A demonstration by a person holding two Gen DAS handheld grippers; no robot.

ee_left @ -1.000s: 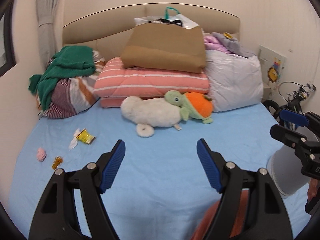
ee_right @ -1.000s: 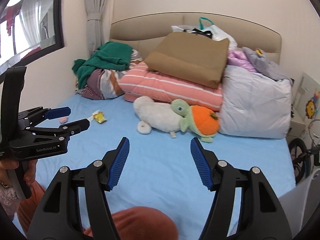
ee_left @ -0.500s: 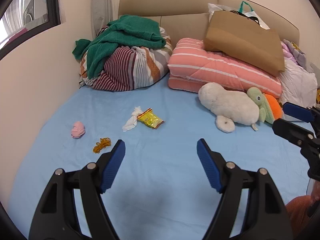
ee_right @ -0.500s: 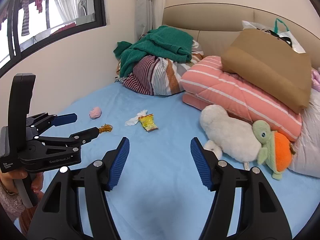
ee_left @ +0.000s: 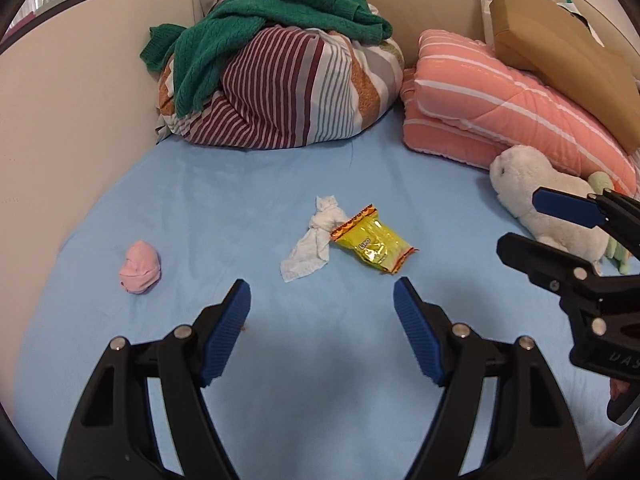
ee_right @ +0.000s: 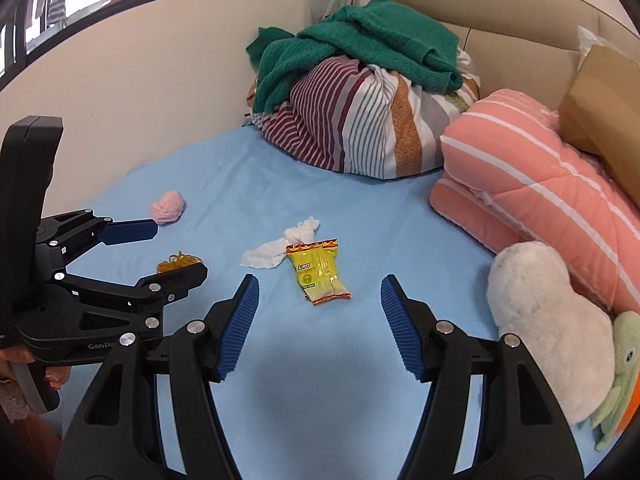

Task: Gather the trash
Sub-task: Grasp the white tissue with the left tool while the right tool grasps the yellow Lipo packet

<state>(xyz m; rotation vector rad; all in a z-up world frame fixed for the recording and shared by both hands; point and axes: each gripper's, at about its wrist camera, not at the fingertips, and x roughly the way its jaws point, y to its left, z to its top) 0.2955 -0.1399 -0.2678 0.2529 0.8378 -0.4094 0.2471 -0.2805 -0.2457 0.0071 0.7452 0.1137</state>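
We hold both grippers above the blue bed sheet (ee_left: 320, 184), and neither has hold of anything. Our left gripper (ee_left: 322, 300) has its jaws spread wide, empty, with bare sheet between the blue pads (ee_left: 226, 332). Our right gripper (ee_right: 320, 294) is likewise wide open and empty, its fingers pointing toward the headboard end of the bed. The trash lies near the middle of the sheet, closer to the wall-side edge. A yellow snack wrapper (ee_right: 318, 272) lies flat just ahead of the right gripper's open jaws, and a crumpled white tissue (ee_right: 282, 246) touches its far-left corner. A pink wad (ee_right: 168, 207) sits well apart from these, close to the wall-side edge of the bed. A small orange tangle (ee_right: 178, 261) lies between the pink wad and the tissue, partly hidden behind the lower finger of the left gripper as seen from the right wrist; we cannot tell what it is made of. At the headboard corner a striped bundle (ee_left: 296, 92) carries a green knit garment (ee_left: 276, 12). A folded pink quilt (ee_left: 516, 116) lies beside it, with a white plush toy (ee_right: 548, 320) in front.
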